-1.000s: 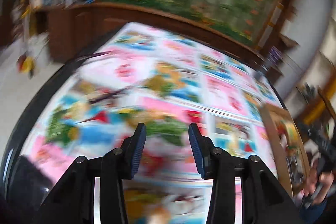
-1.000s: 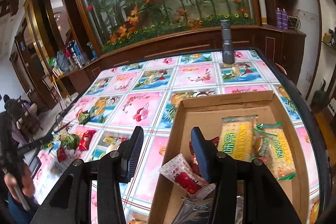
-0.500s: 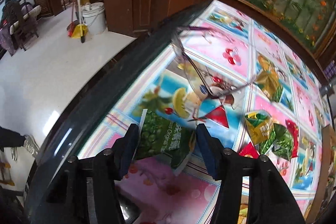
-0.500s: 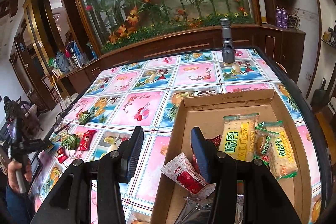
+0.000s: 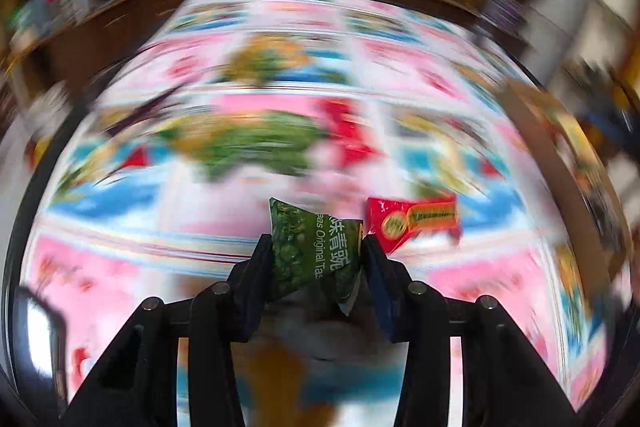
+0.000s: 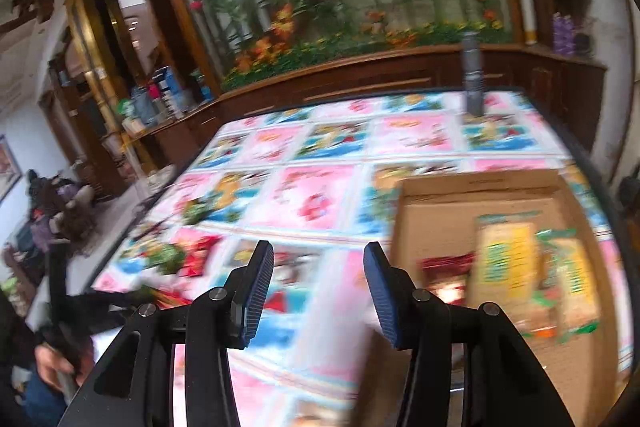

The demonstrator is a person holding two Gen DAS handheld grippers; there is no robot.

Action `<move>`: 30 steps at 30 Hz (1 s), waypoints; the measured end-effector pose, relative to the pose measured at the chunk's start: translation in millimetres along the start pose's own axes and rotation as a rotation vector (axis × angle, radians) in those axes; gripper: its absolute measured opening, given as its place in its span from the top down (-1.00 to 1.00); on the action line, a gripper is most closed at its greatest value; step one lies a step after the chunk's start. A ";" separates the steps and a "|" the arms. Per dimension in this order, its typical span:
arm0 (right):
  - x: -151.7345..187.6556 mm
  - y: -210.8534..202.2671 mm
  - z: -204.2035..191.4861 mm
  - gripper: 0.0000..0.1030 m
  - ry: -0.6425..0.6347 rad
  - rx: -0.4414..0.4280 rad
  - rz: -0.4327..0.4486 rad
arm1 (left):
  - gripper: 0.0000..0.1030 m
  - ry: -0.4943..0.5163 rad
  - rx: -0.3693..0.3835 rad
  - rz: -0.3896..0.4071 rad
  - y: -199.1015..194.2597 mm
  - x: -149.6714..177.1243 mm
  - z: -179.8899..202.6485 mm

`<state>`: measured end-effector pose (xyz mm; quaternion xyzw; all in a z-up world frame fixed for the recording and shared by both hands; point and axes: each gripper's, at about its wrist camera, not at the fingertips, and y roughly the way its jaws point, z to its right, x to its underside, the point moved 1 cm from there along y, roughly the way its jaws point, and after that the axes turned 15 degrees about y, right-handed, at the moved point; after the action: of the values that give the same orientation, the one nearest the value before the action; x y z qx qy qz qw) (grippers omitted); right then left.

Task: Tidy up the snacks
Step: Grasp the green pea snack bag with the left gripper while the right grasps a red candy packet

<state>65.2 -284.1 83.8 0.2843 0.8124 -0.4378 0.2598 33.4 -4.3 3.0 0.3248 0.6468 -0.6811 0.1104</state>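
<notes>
My left gripper (image 5: 316, 247) is shut on a green pea snack packet (image 5: 312, 251), held above the colourful tablecloth (image 5: 120, 195). A red snack packet (image 5: 412, 223) sticks out beside its right finger, seemingly carried along. Blurred green (image 5: 248, 143) and red (image 5: 352, 135) packets lie further off. My right gripper (image 6: 318, 267) is open and empty, above the table just left of the cardboard box (image 6: 476, 187), which holds yellow biscuit packs (image 6: 508, 259) and a red packet (image 6: 444, 267). More snacks (image 6: 172, 259) lie at the left.
A grey flashlight (image 6: 472, 75) stands at the table's far edge. A wooden cabinet with artificial flowers (image 6: 360, 67) runs behind the table. The box edge (image 5: 540, 123) shows at the right in the left wrist view. The other gripper and hand (image 6: 60, 307) show at the lower left.
My left gripper closed on the green pea packet, lifted it and swung right towards the box. My right gripper shifted slightly left; both views are now motion-blurred.
</notes>
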 end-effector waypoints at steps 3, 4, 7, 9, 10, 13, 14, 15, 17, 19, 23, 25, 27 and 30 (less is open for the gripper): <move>9.1 15.7 -32.3 0.04 -0.023 -0.033 -0.072 | 0.16 0.034 0.003 0.003 0.9 -1.2 6.6; 11.6 22.8 -42.8 0.06 -0.031 -0.036 -0.095 | 0.17 0.018 0.004 0.004 0.6 -1.2 2.1; 18.3 54.7 -71.8 0.11 -0.035 -0.034 -0.180 | 0.17 -0.029 -0.010 0.007 0.5 0.1 -11.6; 24.2 82.5 -89.4 0.22 -0.046 -0.018 -0.238 | 0.17 -0.026 -0.029 0.012 -1.2 4.5 -15.0; 27.9 97.4 -96.9 0.26 -0.054 -0.002 -0.265 | 0.17 -0.028 -0.041 0.011 -0.4 5.0 -16.6; 39.0 134.6 -114.6 0.30 -0.052 0.022 -0.336 | 0.17 -0.043 -0.036 0.014 -1.7 7.4 -21.0; 39.4 144.4 -118.5 0.30 -0.039 0.026 -0.345 | 0.17 -0.041 -0.047 0.013 -1.9 7.9 -20.4; 38.7 152.4 -121.1 0.31 -0.023 0.038 -0.351 | 0.17 -0.038 -0.051 0.013 -2.0 7.9 -20.0; 35.0 166.8 -126.1 0.37 -0.001 0.068 -0.351 | 0.17 -0.038 -0.052 0.013 -1.8 7.4 -19.8; 33.1 177.5 -128.9 0.45 -0.009 0.125 -0.350 | 0.17 -0.041 -0.047 0.014 -1.6 7.1 -20.9; 38.0 193.0 -135.5 0.45 -0.031 0.146 -0.381 | 0.17 -0.040 -0.049 0.014 -1.3 7.0 -21.5; 47.1 198.2 -136.9 0.56 -0.065 0.162 -0.396 | 0.18 -0.035 -0.054 0.015 -1.4 7.1 -21.1; 51.6 192.3 -137.1 0.59 -0.103 0.191 -0.361 | 0.19 -0.034 -0.055 0.016 -1.8 7.4 -20.8; 53.6 172.2 -126.1 0.60 -0.081 0.174 -0.344 | 0.21 -0.031 -0.042 0.021 -2.5 7.2 -18.9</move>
<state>124.4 -84.8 11.5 0.1445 0.7969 -0.5556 0.1882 32.2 16.0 1.8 0.3185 0.6560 -0.6710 0.1343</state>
